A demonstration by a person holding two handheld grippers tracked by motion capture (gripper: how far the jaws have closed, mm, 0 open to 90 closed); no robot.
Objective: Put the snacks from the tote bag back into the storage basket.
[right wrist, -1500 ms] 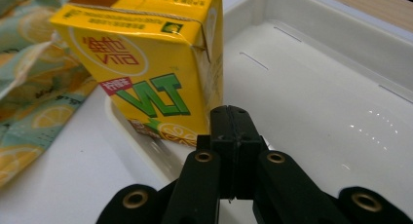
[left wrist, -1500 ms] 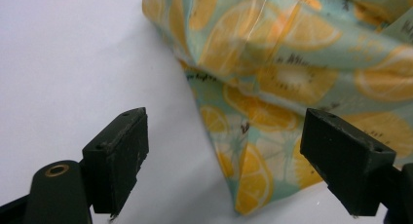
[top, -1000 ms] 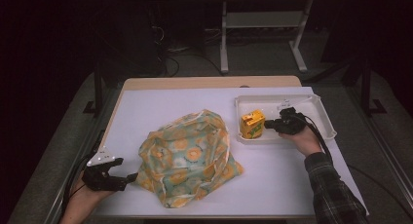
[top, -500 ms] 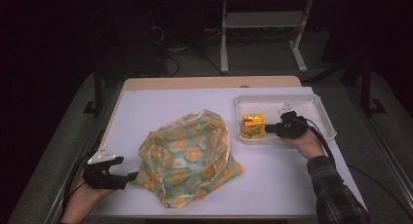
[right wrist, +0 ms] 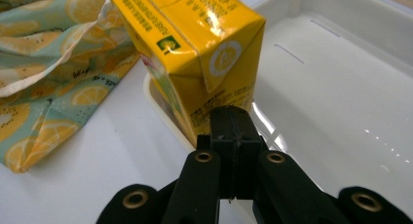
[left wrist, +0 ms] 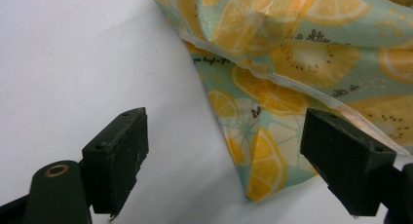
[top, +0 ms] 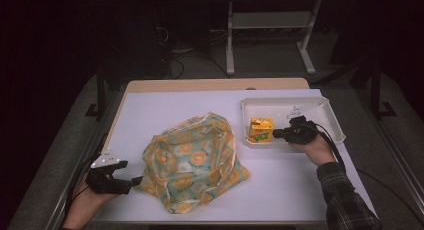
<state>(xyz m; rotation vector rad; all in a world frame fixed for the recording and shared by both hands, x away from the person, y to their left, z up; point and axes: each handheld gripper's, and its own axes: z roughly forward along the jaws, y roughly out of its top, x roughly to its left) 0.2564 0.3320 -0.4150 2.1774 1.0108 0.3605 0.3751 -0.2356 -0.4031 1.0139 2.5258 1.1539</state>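
A yellow juice carton leans tilted at the left end of a white tray. My right gripper is level with it from the right. In the right gripper view its jaws are pressed together with nothing seen between them, and the gripper touches the lower edge of the carton. A crumpled fruit-print bag lies mid-table. My left gripper rests at its near-left corner, open. That corner of the bag lies between the jaws of the left gripper, untouched.
The tray is bare white inside beyond the carton. The bag reaches close to the tray's left rim. White table cover spreads behind the bag. A metal stand is on the floor beyond the table.
The carton has gone from upright to a lower, tilted pose in the tray. My right gripper shifted slightly beside it. The left gripper and the bag have not moved.
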